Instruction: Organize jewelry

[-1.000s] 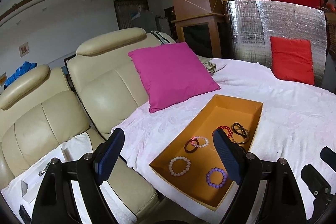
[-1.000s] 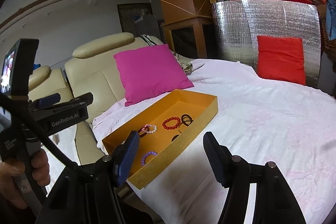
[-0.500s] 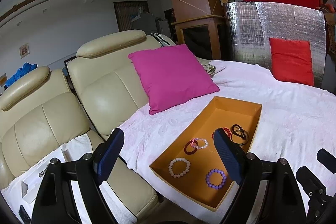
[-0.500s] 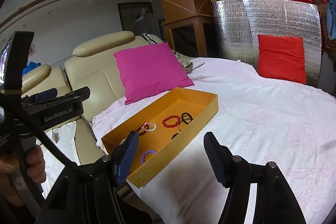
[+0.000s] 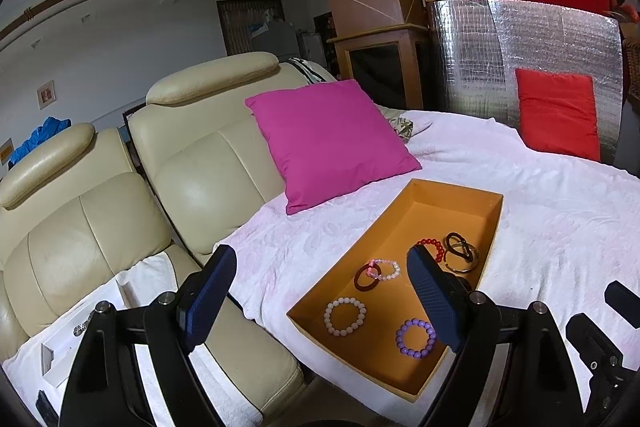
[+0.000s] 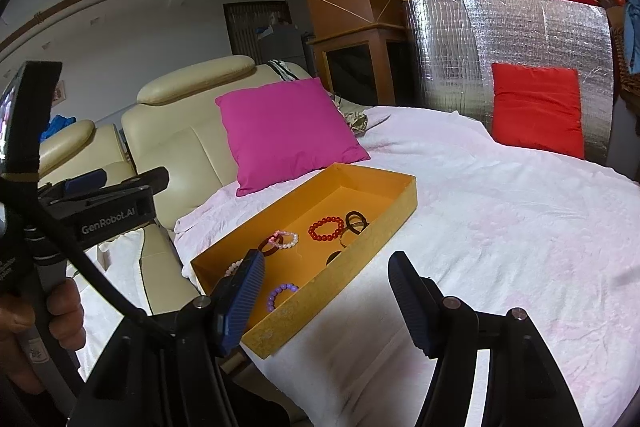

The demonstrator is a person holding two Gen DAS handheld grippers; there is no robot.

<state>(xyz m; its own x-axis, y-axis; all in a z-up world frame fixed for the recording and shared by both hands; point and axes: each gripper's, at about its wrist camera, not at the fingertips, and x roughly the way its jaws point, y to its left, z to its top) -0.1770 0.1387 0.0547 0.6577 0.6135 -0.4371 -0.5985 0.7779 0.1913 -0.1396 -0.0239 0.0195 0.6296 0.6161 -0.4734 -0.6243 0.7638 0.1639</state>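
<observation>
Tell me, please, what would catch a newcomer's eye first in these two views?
Probably the magenta cushion, propped against the cream recliner at the edge of the white cover. Just in front of it lies the open orange tray holding several bracelets, among them a purple bead one at its near end and a red bead one further back. Further off, a red cushion leans on a silver foil panel.

Soft, even indoor light — no hard shadows. Glare on silver foil panel (image 5: 560, 67). Strong fisheye bending, dark vignette at corners — focus sharp throughout.
</observation>
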